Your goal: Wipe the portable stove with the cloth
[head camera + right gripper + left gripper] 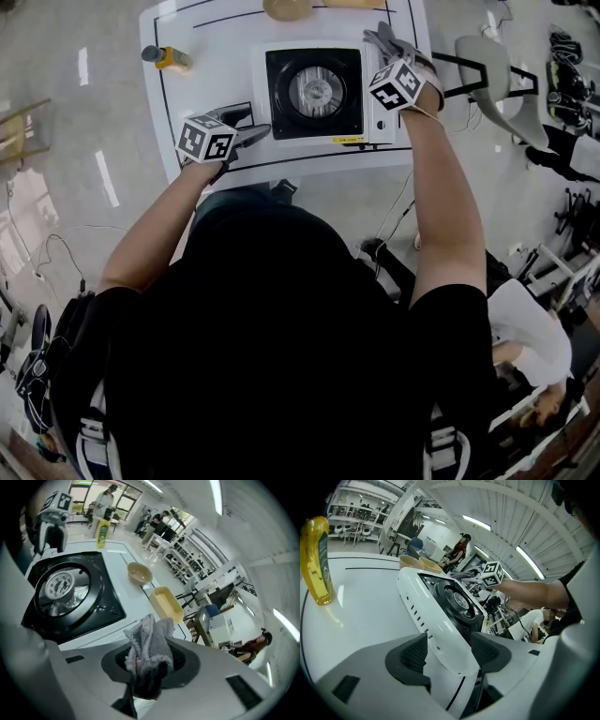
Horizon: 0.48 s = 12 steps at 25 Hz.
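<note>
While the right gripper [150, 660] is clamping a bunched grey cloth [149, 639] between its closed jaws, a soft wad of it is poking out past the tips and a darker tail is hanging below them. Beyond that wad, the gripper is hovering by the far right corner of the portable stove [380, 117]. The cloth is looking just clear of the white casing, though I cannot tell for sure.

The left gripper [450, 653] is standing with its jaws spread wide. The stove's near left corner is sitting between the dark pads [410, 656], which are flanking it and not seeming to squeeze it.

The stove is resting in the middle of the white table [187, 89], with its black top and round burner [61, 585] facing up. Farther out, a bottle of yellow liquid [318, 559] is standing at the far left. A tan bowl [139, 573] and a yellow tray [166, 603] are lying beyond the stove's far side.

The cloth is probably going to handle as light, limp and yielding, so gripping it by the bunch, with a wad left free to press flat, is looking right. The stove is appearing stiff, smooth and fairly light, so it is likely to slide under a firm wipe. Bracing it at a casing corner, away from the burner, is seeming the safest hold.
</note>
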Motion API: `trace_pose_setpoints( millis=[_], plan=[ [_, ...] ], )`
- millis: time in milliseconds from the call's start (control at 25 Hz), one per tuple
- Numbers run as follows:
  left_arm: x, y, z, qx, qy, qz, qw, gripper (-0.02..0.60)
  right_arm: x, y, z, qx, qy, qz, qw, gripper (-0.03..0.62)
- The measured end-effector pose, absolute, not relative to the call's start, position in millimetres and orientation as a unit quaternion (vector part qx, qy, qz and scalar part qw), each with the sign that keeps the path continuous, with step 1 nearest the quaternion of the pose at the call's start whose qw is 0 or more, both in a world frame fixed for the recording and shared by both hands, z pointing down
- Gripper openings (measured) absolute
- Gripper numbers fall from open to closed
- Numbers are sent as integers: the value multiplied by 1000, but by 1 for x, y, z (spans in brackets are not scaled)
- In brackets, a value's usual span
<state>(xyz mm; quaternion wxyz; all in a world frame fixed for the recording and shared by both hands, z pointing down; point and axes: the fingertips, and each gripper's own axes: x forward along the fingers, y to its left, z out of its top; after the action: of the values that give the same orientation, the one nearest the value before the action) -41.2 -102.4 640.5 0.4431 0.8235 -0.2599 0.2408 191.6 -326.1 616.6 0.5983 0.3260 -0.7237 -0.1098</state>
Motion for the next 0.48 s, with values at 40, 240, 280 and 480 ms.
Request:
trace_pose_setpoints(
  millis=[40,240,280,480],
  plan=[
    [-41,-102,640,824,-260,241,442,295,190,-318,618,312,-725,-119,603,115],
    [-34,-94,640,825,-257,247,438,295,193,-282,627,262,-738,-122,609,115],
    [-32,-92,641,826,-256,249,436,295,194,-275,628,253,-741,-118,610,115],
    [-23,-81,640,828,-258,259,426,296,204,-236,627,213,-754,-89,615,115]
  ],
)
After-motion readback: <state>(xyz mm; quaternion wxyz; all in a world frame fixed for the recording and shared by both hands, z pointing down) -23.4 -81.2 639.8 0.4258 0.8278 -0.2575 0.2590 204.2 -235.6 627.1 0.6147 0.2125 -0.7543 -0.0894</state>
